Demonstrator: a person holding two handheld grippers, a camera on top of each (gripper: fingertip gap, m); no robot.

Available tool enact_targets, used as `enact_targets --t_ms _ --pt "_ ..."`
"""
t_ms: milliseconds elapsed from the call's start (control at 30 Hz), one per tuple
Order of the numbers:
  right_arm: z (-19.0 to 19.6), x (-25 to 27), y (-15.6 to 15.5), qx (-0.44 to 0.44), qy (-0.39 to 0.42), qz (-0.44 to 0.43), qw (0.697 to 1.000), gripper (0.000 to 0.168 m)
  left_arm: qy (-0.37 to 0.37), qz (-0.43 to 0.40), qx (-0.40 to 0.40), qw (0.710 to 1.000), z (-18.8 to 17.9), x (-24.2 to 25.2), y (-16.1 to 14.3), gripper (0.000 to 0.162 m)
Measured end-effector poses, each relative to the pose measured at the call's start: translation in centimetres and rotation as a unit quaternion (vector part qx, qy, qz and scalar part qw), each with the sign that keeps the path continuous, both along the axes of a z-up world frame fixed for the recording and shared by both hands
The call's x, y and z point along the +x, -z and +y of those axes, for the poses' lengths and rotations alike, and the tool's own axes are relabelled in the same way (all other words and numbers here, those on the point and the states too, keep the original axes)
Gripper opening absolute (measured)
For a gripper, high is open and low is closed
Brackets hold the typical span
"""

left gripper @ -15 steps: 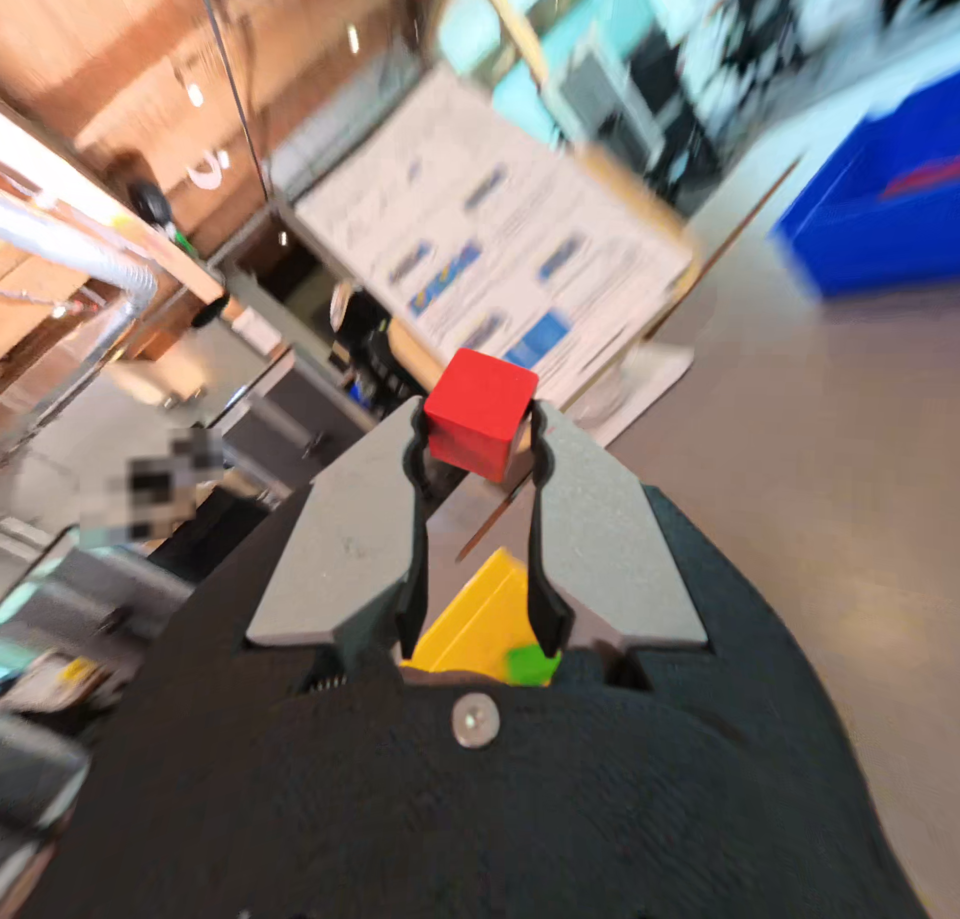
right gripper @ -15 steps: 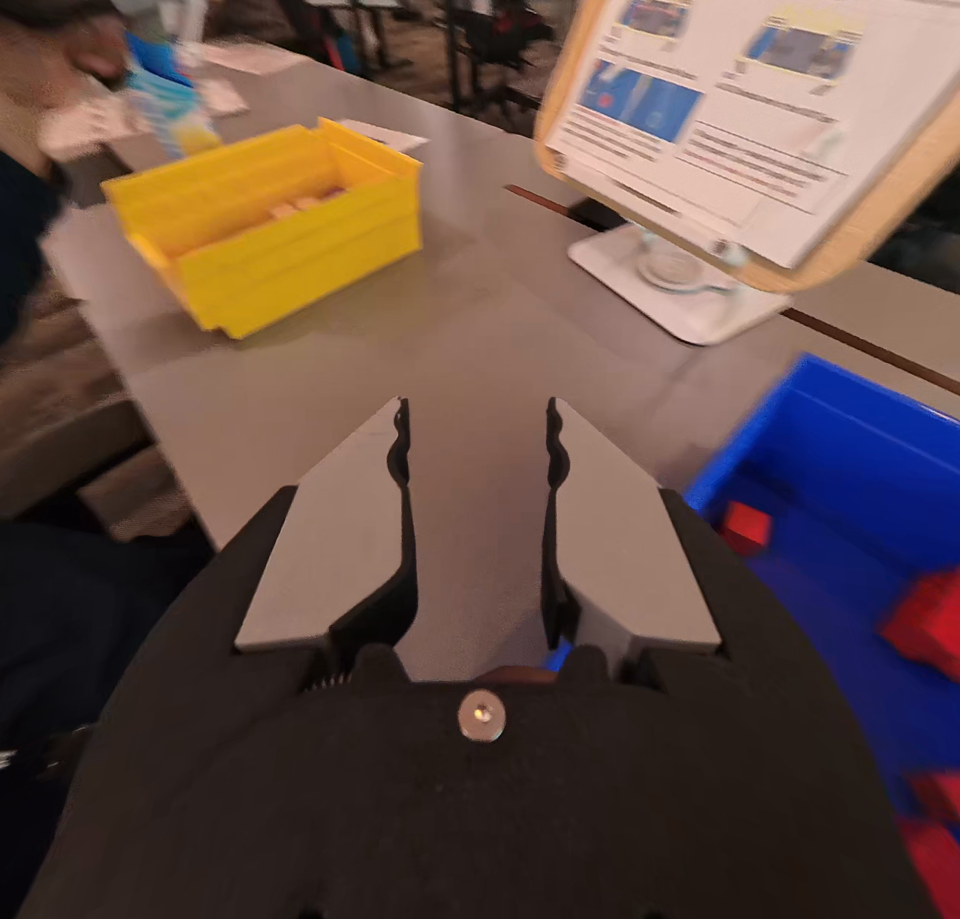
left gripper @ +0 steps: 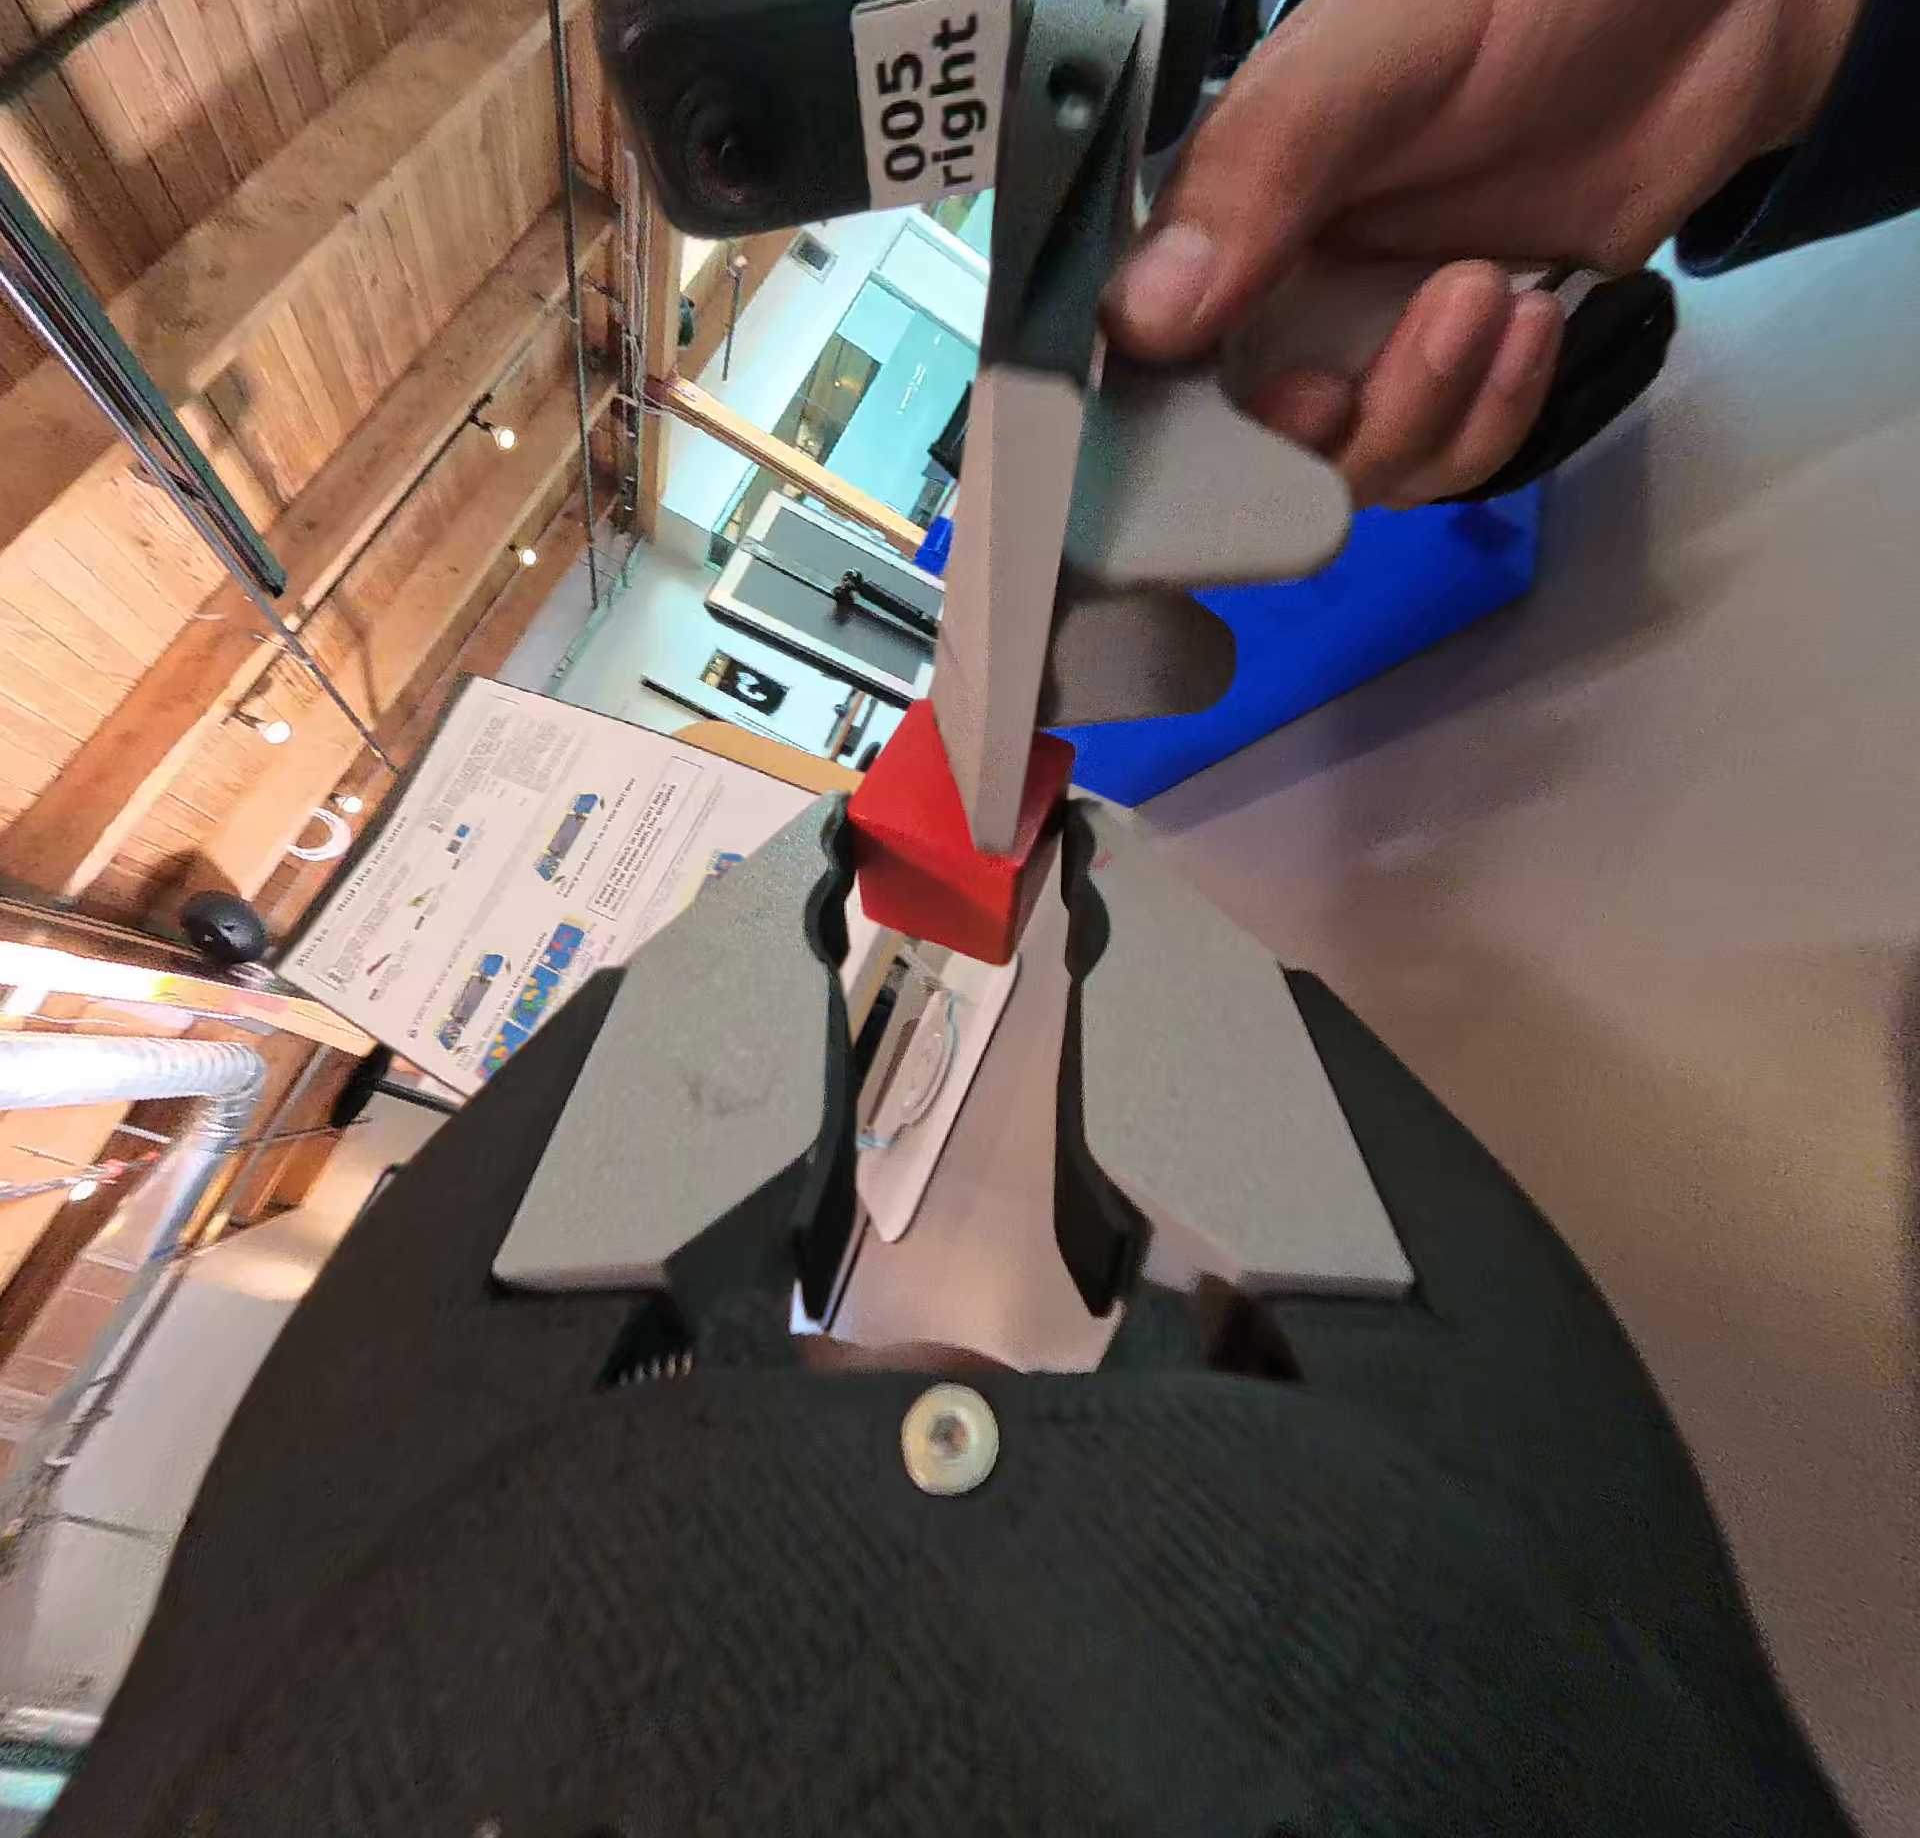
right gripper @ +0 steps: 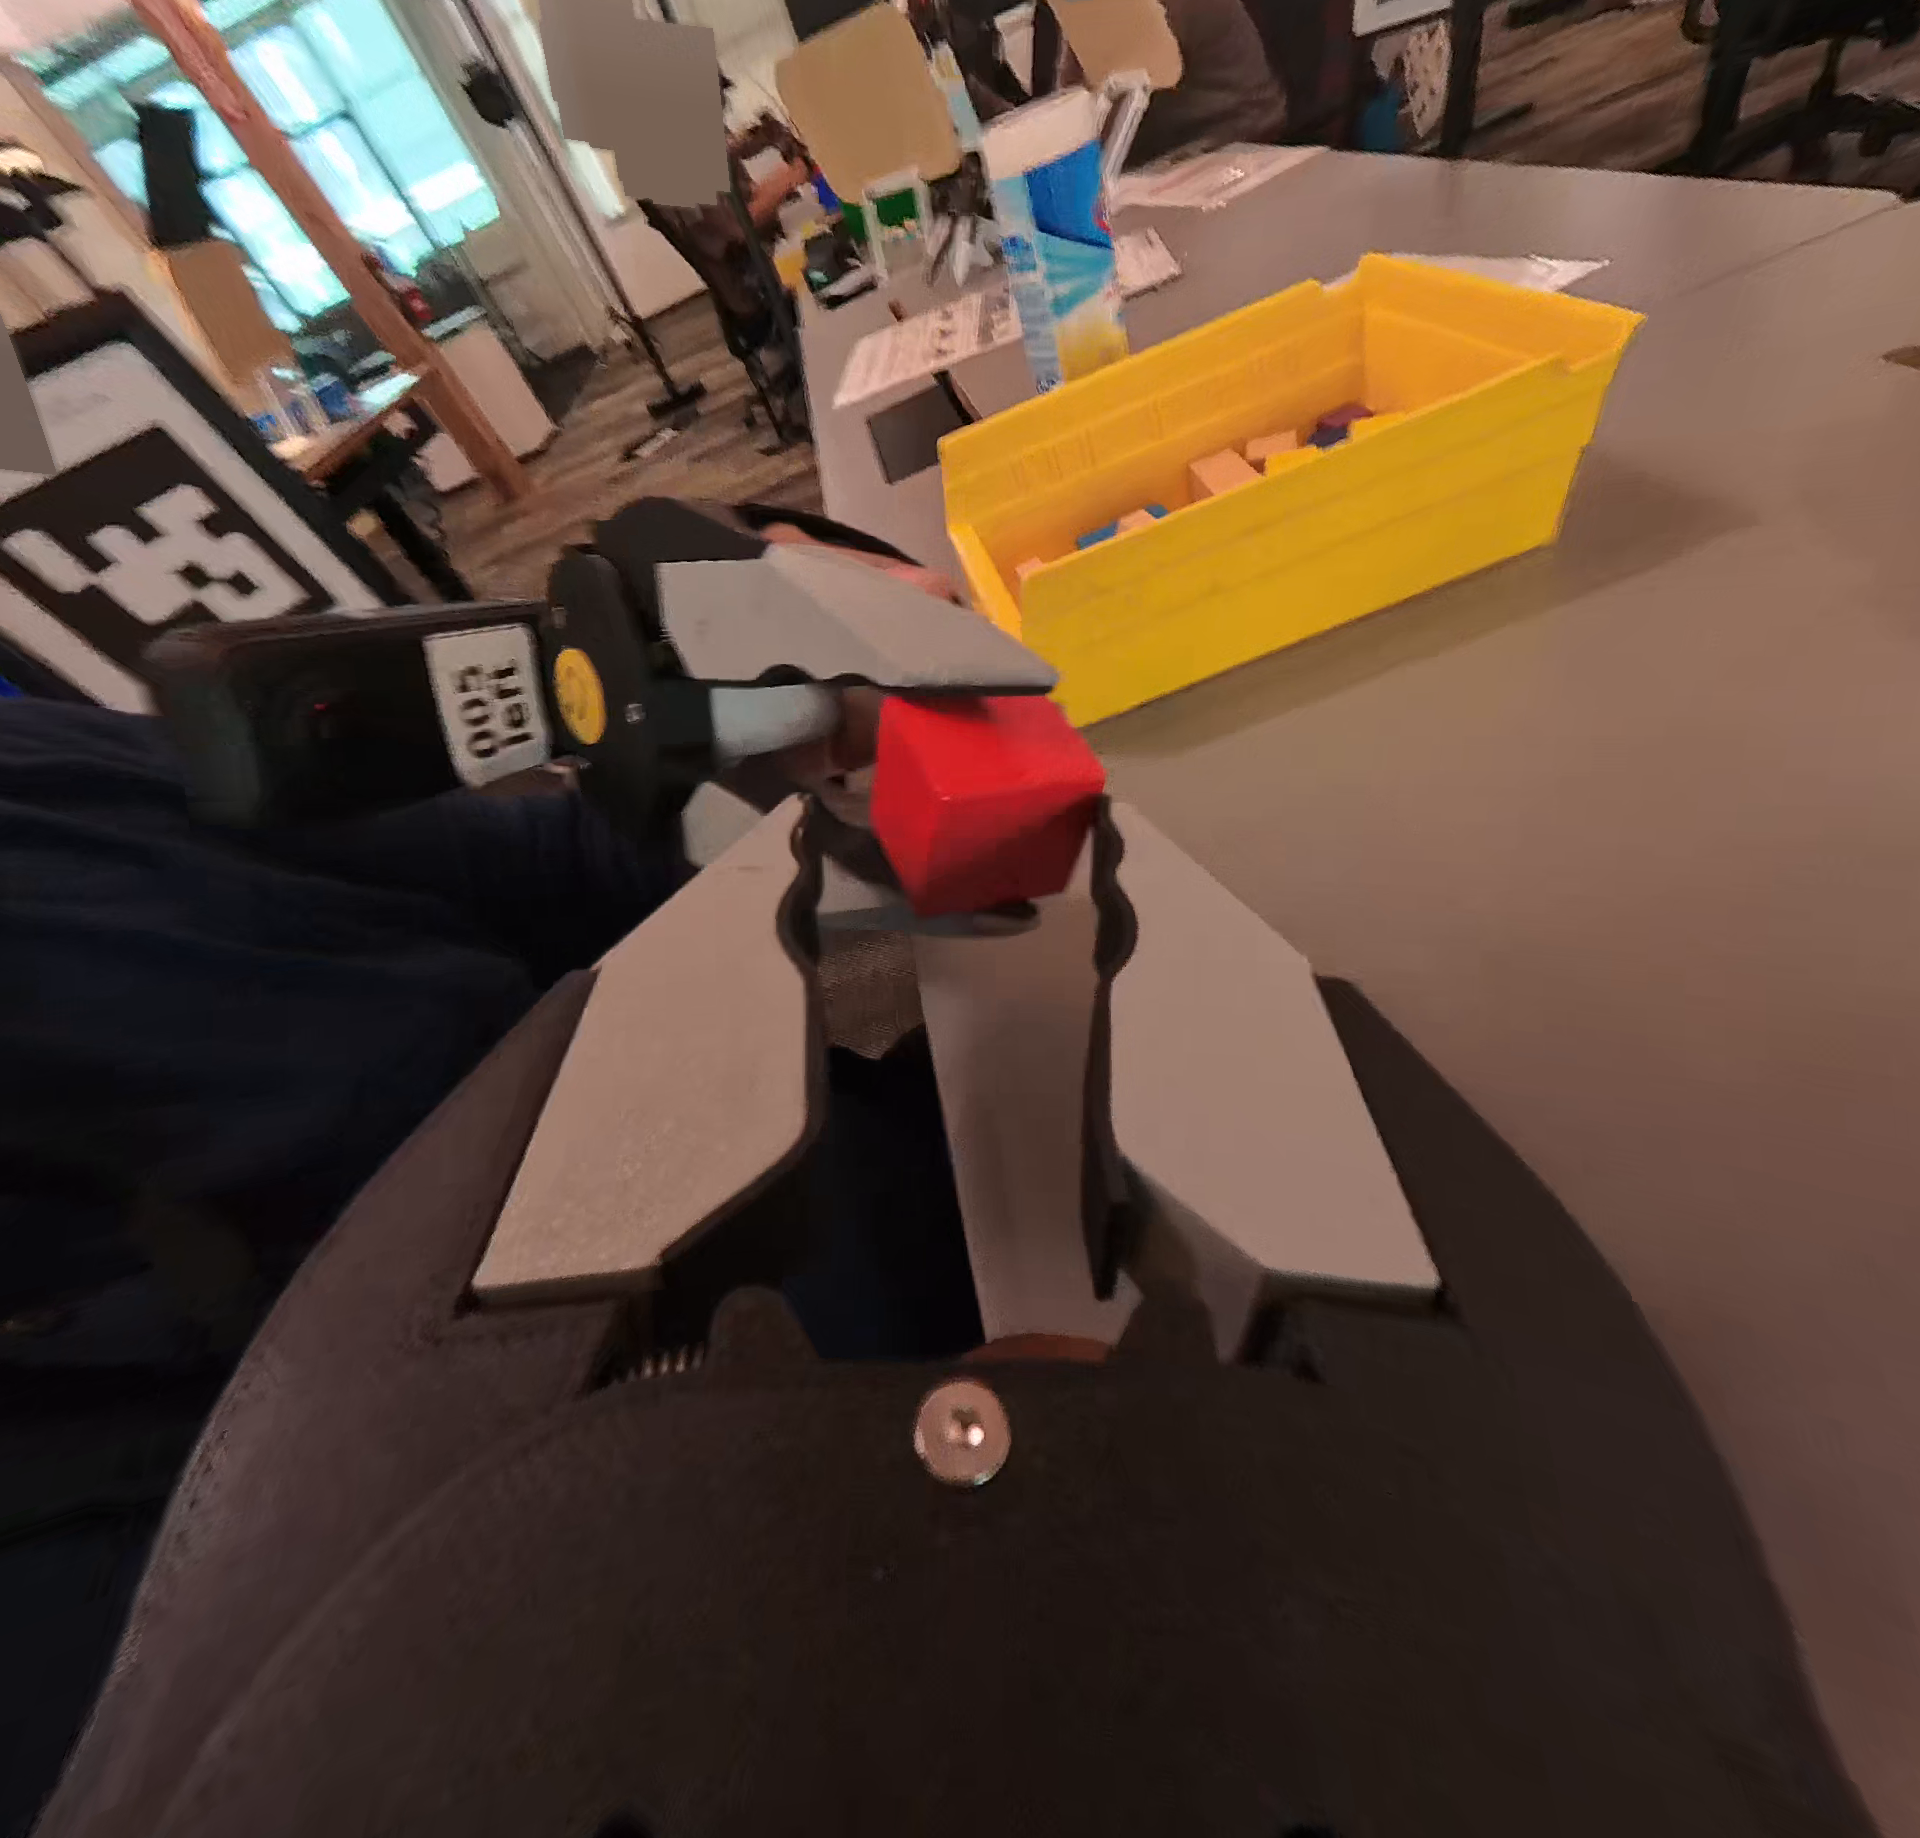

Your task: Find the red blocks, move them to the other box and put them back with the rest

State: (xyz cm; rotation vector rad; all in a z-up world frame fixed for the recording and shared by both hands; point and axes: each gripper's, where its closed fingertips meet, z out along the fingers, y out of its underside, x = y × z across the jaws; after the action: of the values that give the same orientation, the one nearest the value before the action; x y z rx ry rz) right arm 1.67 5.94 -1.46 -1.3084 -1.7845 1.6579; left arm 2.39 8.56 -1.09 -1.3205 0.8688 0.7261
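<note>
Our left gripper (left gripper: 951, 853) is clenched on the cube (left gripper: 935, 884): a glossy red block with crisp edges, pinched at the very tips between the flat grey fingers (left gripper: 717, 1082) with their black, wavy-edged pads. The cube sits tilted, one corner pointing back at us.

Our right gripper (right gripper: 951, 853) comes in crosswise, its jaws spread around the same cube. In the right wrist view the cube touches the tip of the right-side finger, while a clear gap shows on the left side, so the right one isn't squeezing. There the left gripper's fingers clamp the cube from above and below.

In the left wrist view, a hand (left gripper: 1507, 178) wraps the right gripper's handle above the cube, and one thin grey finger of that gripper crosses the cube's face edge-on.

Beyond the tips to the right we see the blue bin (left gripper: 1351, 625), smooth plastic, on the matte grey table (left gripper: 1558, 1061). In the right wrist view the yellow bin (right gripper: 1299, 562), ribbed and open-topped, lies ahead and to the right, well apart, with small blocks (right gripper: 1221, 474) of tan, blue and yellow inside. A printed sheet (left gripper: 520, 905) on a wood-edged board stands off to the left gripper's left.
</note>
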Motion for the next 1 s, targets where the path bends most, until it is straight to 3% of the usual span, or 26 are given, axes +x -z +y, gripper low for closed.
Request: enact_targets --t_ms 67,333,467,633,700,833,1000 --pt "0.4 -0.6 0.8 0.018 0.014 -0.009 1.0 0.04 -0.019 0.022 -0.008 1.0 0.5 -0.4 0.6 0.038" --pt "1.4 -1.6 1.6 0.004 0.028 -0.016 0.999 0.037 -0.048 0.013 0.01 0.999 1.6 -1.6 0.9 0.037" --pt "1.7 -2.2 2.1 -0.003 0.045 -0.023 0.999 0.04 -0.103 0.053 0.017 0.993 1.8 -2.4 1.3 0.037" --pt "3.1 -2.7 2.8 0.069 0.088 -0.021 0.993 0.039 -0.135 0.026 0.009 0.99 2.4 -3.1 1.9 0.034" --pt "3.0 -2.5 2.5 0.061 0.084 -0.017 0.994 0.039 -0.12 -0.012 0.019 0.993 2.3 -2.7 1.4 0.035" --pt "2.1 -1.3 0.9 -0.054 0.015 -0.015 0.998 0.039 -0.021 -0.129 0.015 0.991 1.8 -1.6 0.2 0.032" --pt "2.6 -2.2 2.4 0.003 0.048 -0.027 0.998 0.038 -0.091 0.016 0.007 0.996 2.2 -2.7 1.9 0.032"
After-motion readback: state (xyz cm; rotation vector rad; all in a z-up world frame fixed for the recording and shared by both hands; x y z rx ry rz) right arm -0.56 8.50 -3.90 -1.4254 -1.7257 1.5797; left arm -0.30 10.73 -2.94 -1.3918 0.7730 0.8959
